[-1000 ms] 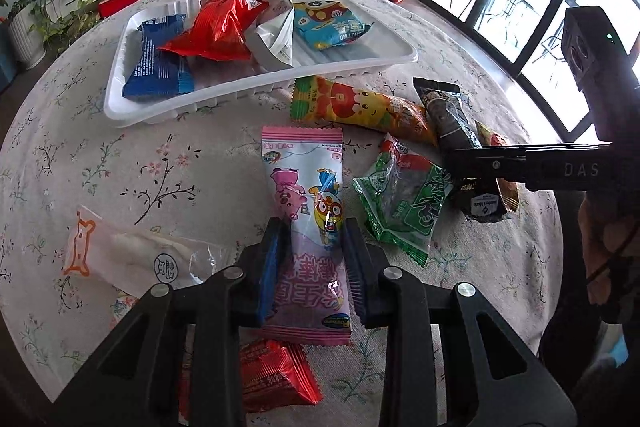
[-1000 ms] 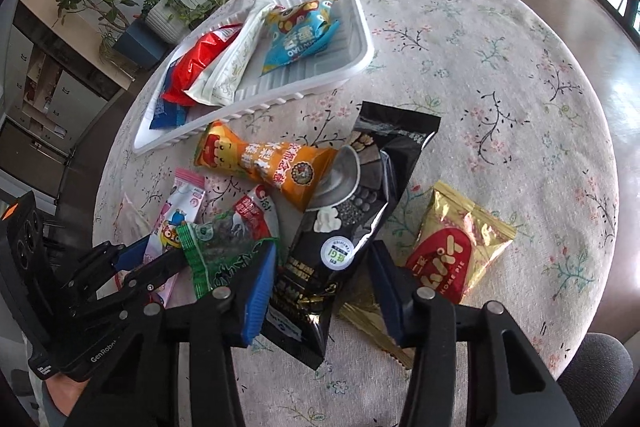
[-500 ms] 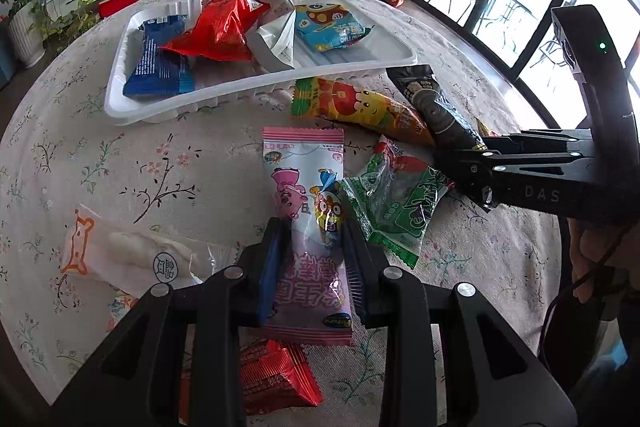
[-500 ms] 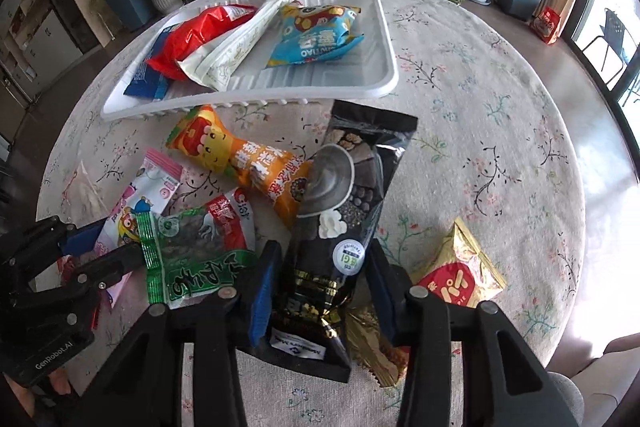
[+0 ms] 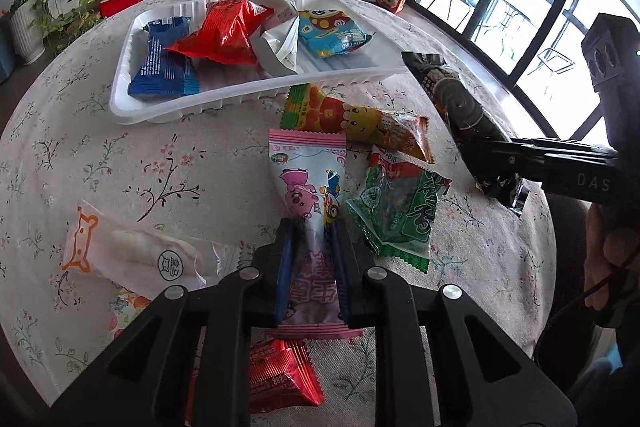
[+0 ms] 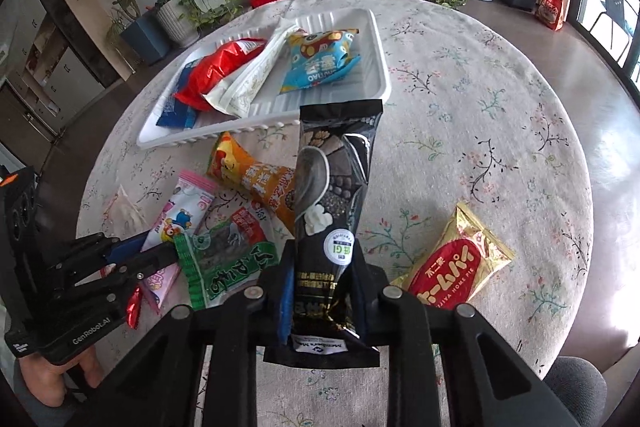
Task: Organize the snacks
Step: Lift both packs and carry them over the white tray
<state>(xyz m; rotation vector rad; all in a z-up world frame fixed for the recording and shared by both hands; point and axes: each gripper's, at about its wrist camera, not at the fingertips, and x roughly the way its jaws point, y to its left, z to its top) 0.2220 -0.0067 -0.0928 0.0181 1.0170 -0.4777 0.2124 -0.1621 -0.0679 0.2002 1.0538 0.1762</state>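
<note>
A round bench (image 6: pixel 460 115) under a pale floral cloth is carrying glossy, crinkled snack packets. The left gripper (image 5: pixel 311 247) is pinching a long, flat pink-and-white cartoon packet (image 5: pixel 310 203) between its blue-padded fingers (image 5: pixel 285 259), which have just been closing and are now nearly together on its lower half; the packet's top is stretching away ahead of the fingers. The right gripper (image 6: pixel 322 291) is clamping a tall black foil packet (image 6: pixel 334 203), its fingers having just been closing onto the bottom end, with the packet standing up ahead of them and lifted off the cloth. A round green-and-white "GI" sticker is showing on it. A ribbed white plastic tray (image 6: pixel 380 67), beyond both sets of fingers, is holding blue, red, white and light-blue packets. Just right of the right fingers, a gold-and-red packet (image 6: pixel 456 263) is reading "HOME PIE". A green seaweed packet (image 5: pixel 396 211) is lying between the two grippers.
</note>
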